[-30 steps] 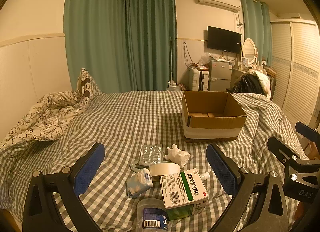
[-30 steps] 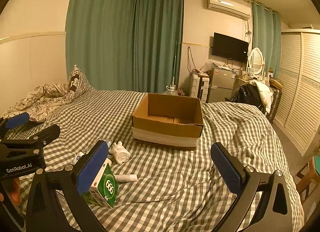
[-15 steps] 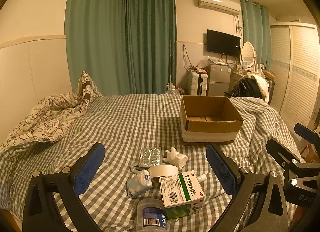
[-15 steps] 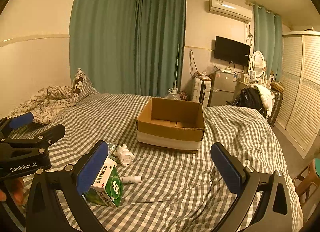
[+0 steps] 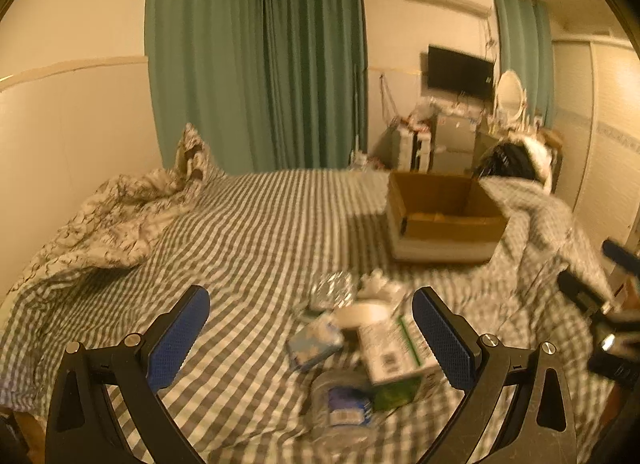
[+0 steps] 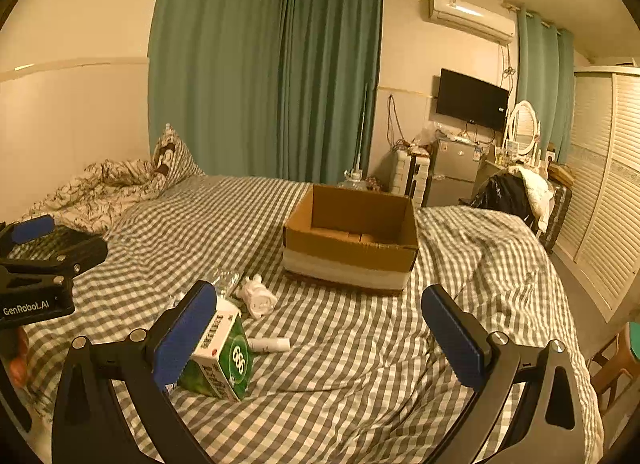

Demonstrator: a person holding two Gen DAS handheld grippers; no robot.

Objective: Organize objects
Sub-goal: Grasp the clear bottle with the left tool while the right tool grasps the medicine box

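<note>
A heap of small objects lies on the checked bed: a green and white medicine box (image 5: 394,356) (image 6: 220,360), a clear bottle (image 5: 340,408), a tissue pack (image 5: 314,344), a tape roll (image 5: 360,314), a foil blister pack (image 5: 332,290), a white figurine (image 6: 258,296) and a white tube (image 6: 270,344). An open cardboard box (image 5: 444,216) (image 6: 352,240) stands farther back, its inside bare. My left gripper (image 5: 310,338) is open and empty above the heap. My right gripper (image 6: 320,336) is open and empty, right of the heap.
A crumpled patterned duvet (image 5: 104,224) and pillow (image 6: 168,160) lie at the bed's left. Green curtains (image 6: 264,76), a TV (image 6: 472,100), a small fridge (image 6: 452,172) and a wardrobe (image 6: 600,192) line the far walls. A stool (image 6: 620,356) stands at the bed's right.
The left view has swung left and is blurred with motion, so the heap and box sit farther right. The right gripper has shifted slightly. Both stay open.
</note>
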